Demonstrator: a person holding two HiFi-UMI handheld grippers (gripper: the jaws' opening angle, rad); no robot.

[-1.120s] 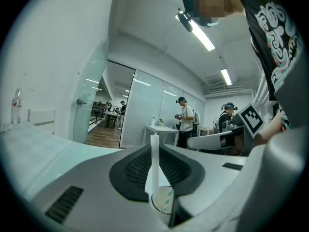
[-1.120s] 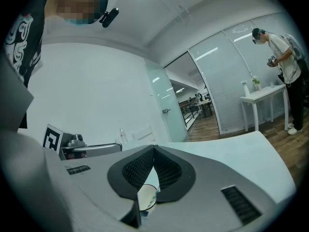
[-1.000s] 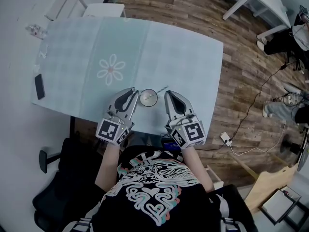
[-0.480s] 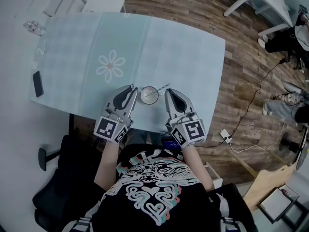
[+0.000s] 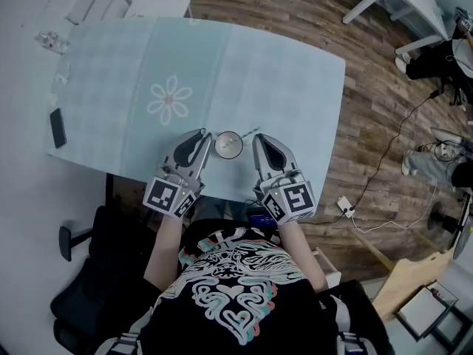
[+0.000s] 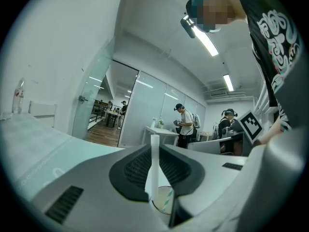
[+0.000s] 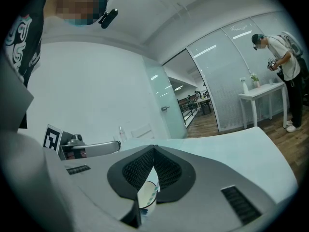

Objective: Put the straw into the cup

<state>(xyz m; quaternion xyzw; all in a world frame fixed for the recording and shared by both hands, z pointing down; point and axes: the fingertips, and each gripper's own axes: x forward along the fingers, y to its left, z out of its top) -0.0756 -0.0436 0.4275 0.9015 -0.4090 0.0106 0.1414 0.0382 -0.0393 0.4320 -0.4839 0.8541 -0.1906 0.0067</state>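
Teal-striped straw (image 6: 167,198) stands in the small white cup (image 5: 224,149). Flanking the cup, the left hand-held gripper (image 5: 201,135) and right hand-held gripper (image 5: 260,139) are both pressed together and empty. A careless nudge could topple it.

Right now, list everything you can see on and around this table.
table: one, pale teal with a flower print, centre.
cup: one, white, near edge, between the grippers.
straw: one, striped, in the cup, leaning out to its right.
phone: one, black, table's left edge.
bottle: one, clear, table's far left corner.
chair: one, black, floor at lower left.
cables: several, dark and white, floor at right.
left gripper: one, grey, jaws together, left of the cup.
right gripper: one, grey, jaws together, right of the cup.
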